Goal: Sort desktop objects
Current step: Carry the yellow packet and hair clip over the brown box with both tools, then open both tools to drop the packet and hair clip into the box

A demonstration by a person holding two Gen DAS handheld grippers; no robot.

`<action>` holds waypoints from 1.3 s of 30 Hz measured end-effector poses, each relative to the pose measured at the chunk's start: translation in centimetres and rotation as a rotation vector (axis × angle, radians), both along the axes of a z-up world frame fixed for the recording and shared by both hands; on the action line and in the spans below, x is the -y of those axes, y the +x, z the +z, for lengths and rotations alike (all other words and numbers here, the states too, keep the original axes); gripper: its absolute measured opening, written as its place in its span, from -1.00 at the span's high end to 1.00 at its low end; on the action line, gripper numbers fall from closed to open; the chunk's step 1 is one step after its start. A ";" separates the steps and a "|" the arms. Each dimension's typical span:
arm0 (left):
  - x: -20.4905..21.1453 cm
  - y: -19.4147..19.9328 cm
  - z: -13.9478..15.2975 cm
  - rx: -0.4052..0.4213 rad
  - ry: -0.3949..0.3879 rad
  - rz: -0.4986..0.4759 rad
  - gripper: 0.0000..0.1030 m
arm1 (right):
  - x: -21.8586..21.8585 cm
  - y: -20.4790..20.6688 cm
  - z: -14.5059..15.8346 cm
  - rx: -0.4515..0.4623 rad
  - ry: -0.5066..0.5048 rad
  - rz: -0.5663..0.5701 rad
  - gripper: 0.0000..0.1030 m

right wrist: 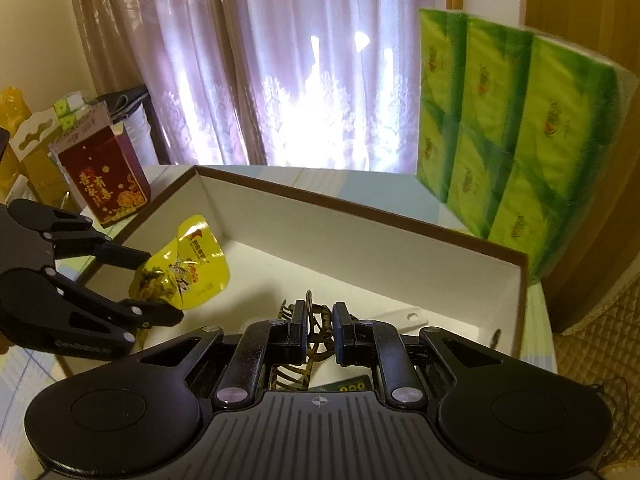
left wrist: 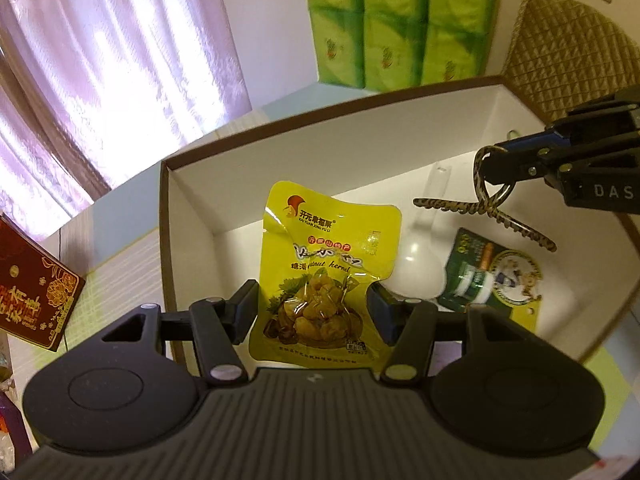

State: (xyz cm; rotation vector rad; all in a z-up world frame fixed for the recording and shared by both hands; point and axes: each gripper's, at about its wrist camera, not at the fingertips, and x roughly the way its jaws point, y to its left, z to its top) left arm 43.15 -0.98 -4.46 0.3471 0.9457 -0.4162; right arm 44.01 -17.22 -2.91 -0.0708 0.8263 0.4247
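Observation:
An open box with white walls and a brown rim (left wrist: 320,114) (right wrist: 360,210) fills both views. My left gripper (left wrist: 314,310) (right wrist: 160,286) is shut on a yellow snack pouch (left wrist: 320,256) (right wrist: 196,264), which hangs crumpled over the box's left part. My right gripper (left wrist: 494,162) (right wrist: 321,330) is shut on a leopard-pattern hair claw clip (left wrist: 488,208) (right wrist: 320,316), held above the box's right part. On the box floor lie a white spoon (left wrist: 420,256) and a green printed packet (left wrist: 492,276).
A block of green tissue packs (left wrist: 400,20) (right wrist: 520,140) stands behind the box. A red gift box (left wrist: 32,288) (right wrist: 104,176) sits to the box's left. A quilted beige cushion (left wrist: 580,60) is at the far right. Purple curtains hang behind.

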 end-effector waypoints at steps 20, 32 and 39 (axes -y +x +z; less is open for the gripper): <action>1.0 4.4 -3.9 -0.059 0.027 0.032 -0.16 | 0.1 4.5 -3.0 -0.097 0.038 -0.054 0.82; 1.2 4.8 -3.7 -0.041 0.001 0.021 -0.42 | -0.7 5.0 -3.3 -0.112 0.028 -0.072 0.82; 1.5 4.7 -3.4 -0.035 0.002 0.011 -0.46 | -0.7 4.8 -3.3 -0.083 0.033 -0.063 0.81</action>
